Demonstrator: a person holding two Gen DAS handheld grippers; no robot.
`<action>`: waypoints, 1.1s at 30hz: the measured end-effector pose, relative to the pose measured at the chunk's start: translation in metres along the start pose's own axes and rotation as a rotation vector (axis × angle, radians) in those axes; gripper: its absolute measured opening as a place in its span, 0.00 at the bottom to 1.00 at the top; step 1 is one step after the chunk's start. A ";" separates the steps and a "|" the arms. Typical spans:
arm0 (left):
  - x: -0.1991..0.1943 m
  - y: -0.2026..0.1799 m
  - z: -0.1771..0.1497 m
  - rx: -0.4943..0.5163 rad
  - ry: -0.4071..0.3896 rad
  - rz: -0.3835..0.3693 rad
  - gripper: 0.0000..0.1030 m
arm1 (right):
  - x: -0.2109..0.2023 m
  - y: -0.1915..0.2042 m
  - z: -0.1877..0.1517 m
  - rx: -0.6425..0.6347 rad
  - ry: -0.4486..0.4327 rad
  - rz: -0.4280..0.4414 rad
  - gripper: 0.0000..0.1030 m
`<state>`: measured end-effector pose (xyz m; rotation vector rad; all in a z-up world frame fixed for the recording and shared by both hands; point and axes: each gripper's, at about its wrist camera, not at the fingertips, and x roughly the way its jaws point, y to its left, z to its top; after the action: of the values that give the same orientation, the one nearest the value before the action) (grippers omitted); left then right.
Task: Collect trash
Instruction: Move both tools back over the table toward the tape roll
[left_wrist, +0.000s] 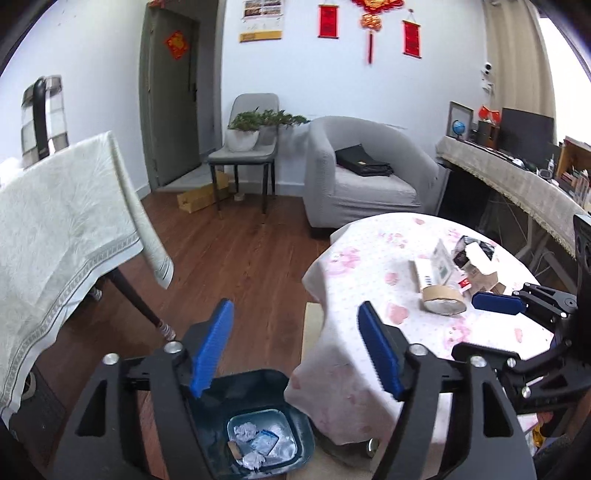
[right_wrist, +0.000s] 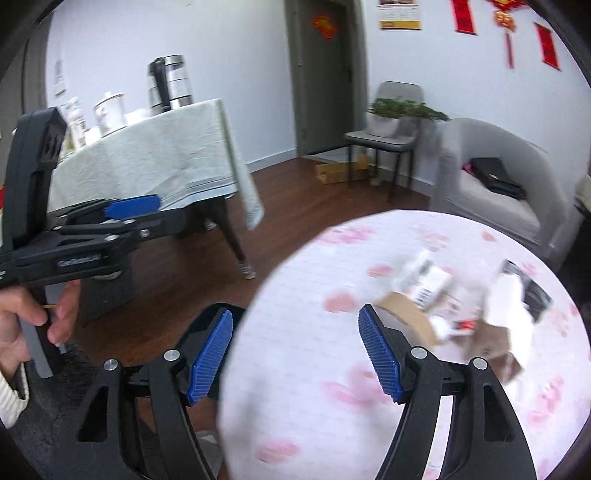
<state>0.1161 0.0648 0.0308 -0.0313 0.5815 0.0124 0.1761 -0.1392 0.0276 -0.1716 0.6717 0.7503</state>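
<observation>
A dark blue bin (left_wrist: 295, 439) stands on the floor beside the round table (left_wrist: 354, 398), with crumpled paper (left_wrist: 245, 432) and a small blue packet (left_wrist: 264, 441) in its bottom. My left gripper (left_wrist: 295, 354) hovers above the bin and the table's edge, open and empty. On the floral tablecloth (right_wrist: 295, 317) lies a pile of trash: a brown tape roll (left_wrist: 443, 297), small cartons (left_wrist: 428, 271) and wrappers. The same pile (right_wrist: 461, 306) looks blurred in the right wrist view. My right gripper (right_wrist: 295, 358) is open over the table, short of the pile, with nothing between its blue pads.
A second table with a pale cloth (left_wrist: 62, 229) stands at the left, bearing a kettle (right_wrist: 170, 81) and cups. A grey armchair (left_wrist: 362, 173) with a black bag, a chair holding a plant (left_wrist: 251, 136) and a cardboard box (left_wrist: 199, 197) stand behind. A hand (right_wrist: 26, 325) grips the left tool's handle.
</observation>
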 end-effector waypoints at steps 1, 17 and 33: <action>0.000 -0.003 0.000 0.006 -0.007 -0.005 0.76 | -0.001 -0.007 -0.002 0.013 0.000 -0.013 0.70; 0.037 -0.070 0.001 0.059 0.038 -0.102 0.86 | -0.033 -0.090 -0.030 0.133 -0.016 -0.159 0.76; 0.105 -0.136 -0.006 0.175 0.128 -0.187 0.89 | -0.045 -0.132 -0.056 0.172 0.021 -0.224 0.78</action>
<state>0.2034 -0.0706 -0.0281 0.0844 0.7043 -0.2234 0.2133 -0.2825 0.0005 -0.0950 0.7201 0.4735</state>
